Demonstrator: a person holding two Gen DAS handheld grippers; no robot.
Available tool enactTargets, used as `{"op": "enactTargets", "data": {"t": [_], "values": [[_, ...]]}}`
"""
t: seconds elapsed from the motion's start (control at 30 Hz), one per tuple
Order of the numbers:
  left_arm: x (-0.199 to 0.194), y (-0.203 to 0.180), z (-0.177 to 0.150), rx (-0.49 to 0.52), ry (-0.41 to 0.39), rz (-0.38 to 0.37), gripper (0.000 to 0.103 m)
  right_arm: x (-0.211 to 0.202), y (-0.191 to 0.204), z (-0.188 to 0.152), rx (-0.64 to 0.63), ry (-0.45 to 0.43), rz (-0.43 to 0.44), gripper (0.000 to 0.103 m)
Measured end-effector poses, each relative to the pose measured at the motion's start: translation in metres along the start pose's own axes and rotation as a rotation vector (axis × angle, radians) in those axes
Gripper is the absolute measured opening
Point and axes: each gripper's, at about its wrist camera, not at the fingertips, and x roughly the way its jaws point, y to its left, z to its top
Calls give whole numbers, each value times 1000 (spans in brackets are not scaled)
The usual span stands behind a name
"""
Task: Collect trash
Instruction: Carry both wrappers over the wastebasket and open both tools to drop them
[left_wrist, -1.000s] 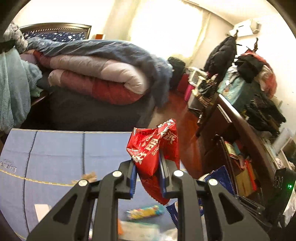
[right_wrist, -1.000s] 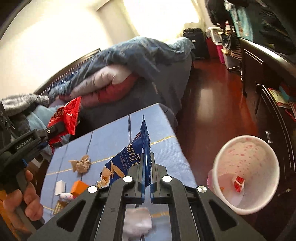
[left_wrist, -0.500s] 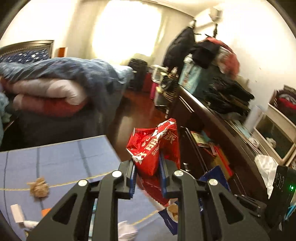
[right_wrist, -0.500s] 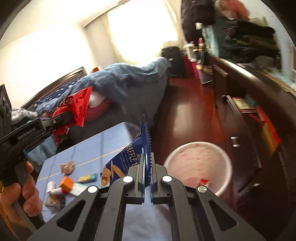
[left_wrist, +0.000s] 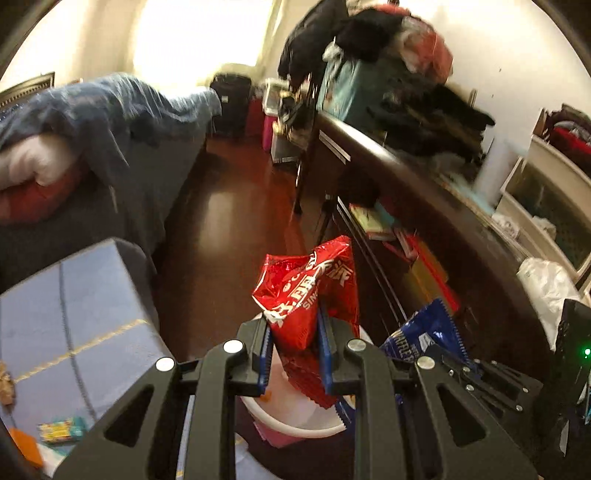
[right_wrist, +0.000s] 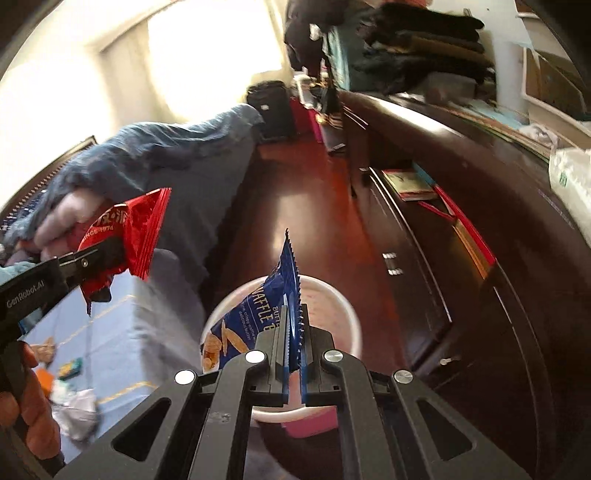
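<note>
My left gripper is shut on a red snack wrapper, which hangs over the white trash bin on the floor. In the right wrist view that same red wrapper and the left gripper show at the left, beside the table edge. My right gripper is shut on a flat blue waffle-snack wrapper, held above the open mouth of the bin. The blue wrapper also shows to the right of the left gripper's fingers.
The blue-clothed table lies left of the bin with several scraps on it: a crumpled white wrapper, an orange piece, a small green packet. A dark dresser runs along the right, a bed behind.
Both grippers swung right, off the table and over the floor. The bin now sits beneath both held wrappers. The table scraps have slid to the left edge of each view.
</note>
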Motion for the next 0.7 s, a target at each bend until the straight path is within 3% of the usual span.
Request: {"op": "enactTargets", "data": {"t": [0.23,0.47,0.5,0.63,0.7], "values": [[60,-4,-17,16,110,36,23,38,-5,-5,-44,37,-85,4],[104,8,-35,-24,219,22,40,70,-3,-13,-83,74,-119,9],[105,10,-37,-25,219,27,44,73,-4,-14,-84,80,-113,11],[103,17,-39,-45,201,31,56,79,-7,-17,-74,86,-109,35],[100,20,-37,-59,191,23,62,80,-6,-17,-70,86,-107,37]]}}
